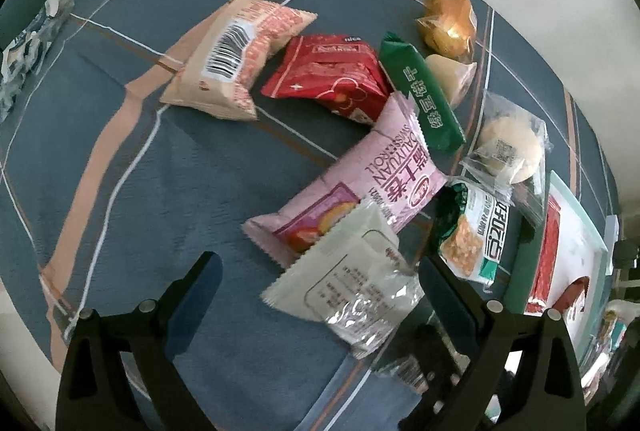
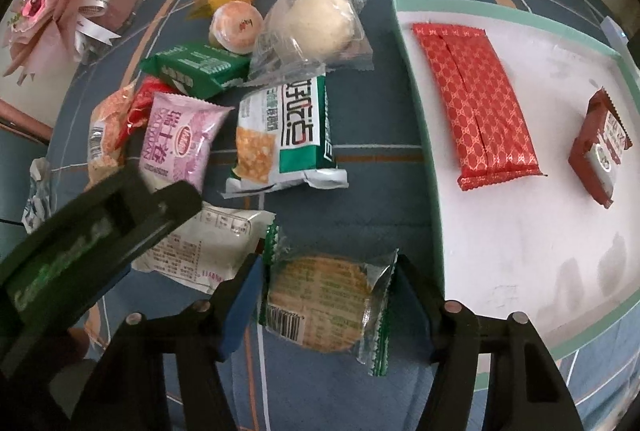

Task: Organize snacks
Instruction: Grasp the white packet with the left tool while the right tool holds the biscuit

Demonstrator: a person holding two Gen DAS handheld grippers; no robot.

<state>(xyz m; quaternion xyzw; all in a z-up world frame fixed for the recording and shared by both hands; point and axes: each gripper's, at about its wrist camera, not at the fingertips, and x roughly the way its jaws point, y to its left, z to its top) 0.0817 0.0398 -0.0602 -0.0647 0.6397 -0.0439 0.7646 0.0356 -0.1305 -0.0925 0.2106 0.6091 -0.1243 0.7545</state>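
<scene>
1. Right gripper [image 2: 326,305] is part-closed round a round biscuit in a clear wrapper with green serrated ends [image 2: 326,305]. The blue pad is at one wrapper end and the black finger at the other. Pads look to be on the film; a firm pinch on the biscuit itself can't be confirmed.
2. That biscuit sits at the near side of the counter, covered by a blue plaid cloth [image 2: 380,135], just beside the near-left edge of the white tray with a mint-green rim [image 2: 416,119].
3. Left gripper [image 1: 316,281] is wide open w/ nothing held. It hovers over a white-and-silver foil sachet [image 1: 352,291], which overlaps a pink Swiss-roll packet [image 1: 372,175].
4. Tray already holds a red patterned packet [image 2: 478,103] and a dark red small packet [image 2: 600,151] toward its far-right corner.
5. Risk: if the grip has only loose film ends, the biscuit may swing or slip out on the lift, or crack if squeezed harder.
6. Risk: the tray rim is close, so a low carry could snag the wrapper on it.
7. Risk: the left gripper could drag the pink packet along w/ the sachet, since they overlap.
</scene>
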